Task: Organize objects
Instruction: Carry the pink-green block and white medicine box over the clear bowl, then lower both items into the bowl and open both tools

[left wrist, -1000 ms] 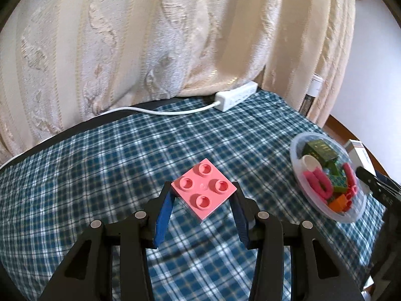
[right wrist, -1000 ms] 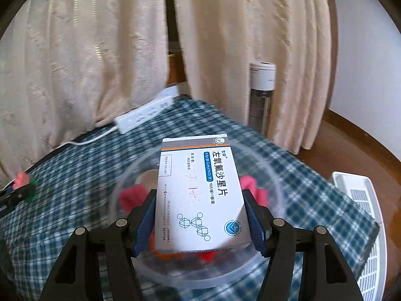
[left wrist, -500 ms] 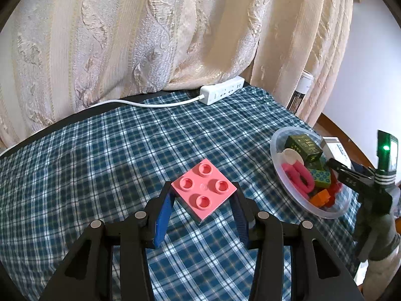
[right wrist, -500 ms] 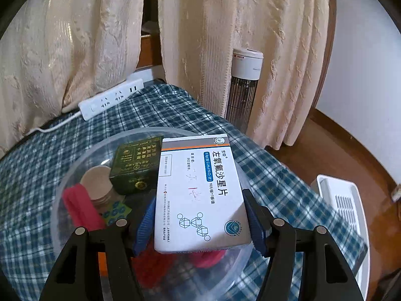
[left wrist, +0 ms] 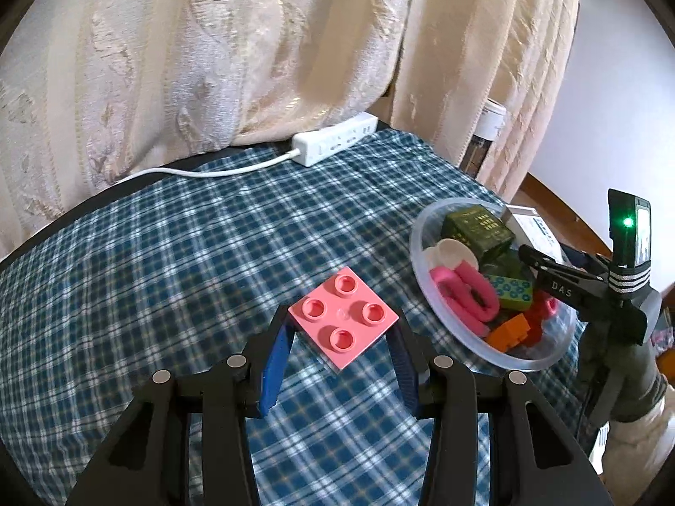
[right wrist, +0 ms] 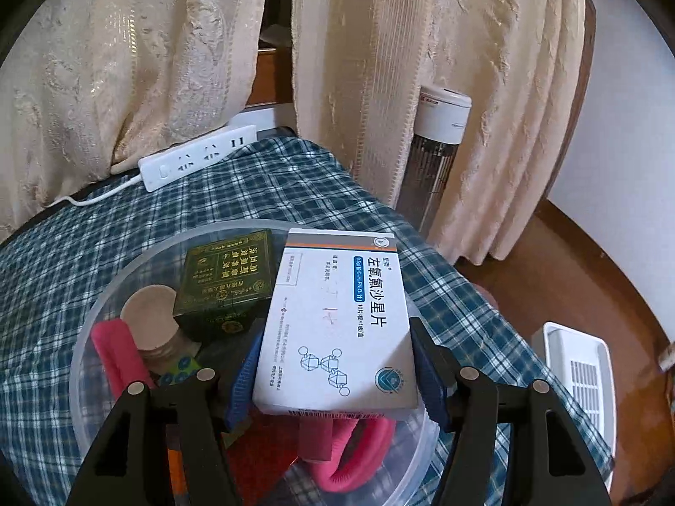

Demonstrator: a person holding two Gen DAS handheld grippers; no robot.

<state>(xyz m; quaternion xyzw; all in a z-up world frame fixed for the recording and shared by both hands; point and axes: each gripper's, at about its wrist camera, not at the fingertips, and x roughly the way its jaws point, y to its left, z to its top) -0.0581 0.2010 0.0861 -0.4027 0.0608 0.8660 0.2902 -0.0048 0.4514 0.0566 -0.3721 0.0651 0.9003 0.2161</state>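
My left gripper (left wrist: 339, 343) is shut on a pink four-stud brick (left wrist: 343, 322), held above the checked tablecloth to the left of a clear plastic bowl (left wrist: 426, 291). My right gripper (right wrist: 333, 358) is shut on a white medicine box (right wrist: 337, 324) with blue print, held over the right side of the bowl (right wrist: 80, 362). The bowl holds a dark green box (right wrist: 225, 280), a round beige lid (right wrist: 147, 322), pink loops (right wrist: 354, 451), and small bricks. The right gripper also shows in the left wrist view (left wrist: 565, 291) at the bowl's right rim.
A white power strip (left wrist: 335, 143) with its cable lies at the table's back edge under the cream curtains. A tower heater (right wrist: 434, 156) stands beyond the table's right corner. A white plastic appliance (right wrist: 578, 375) sits on the wooden floor to the right.
My left gripper has carried the pink brick closer to the bowl. My right gripper has moved the medicine box to the right over the bowl, uncovering the green box and lid.
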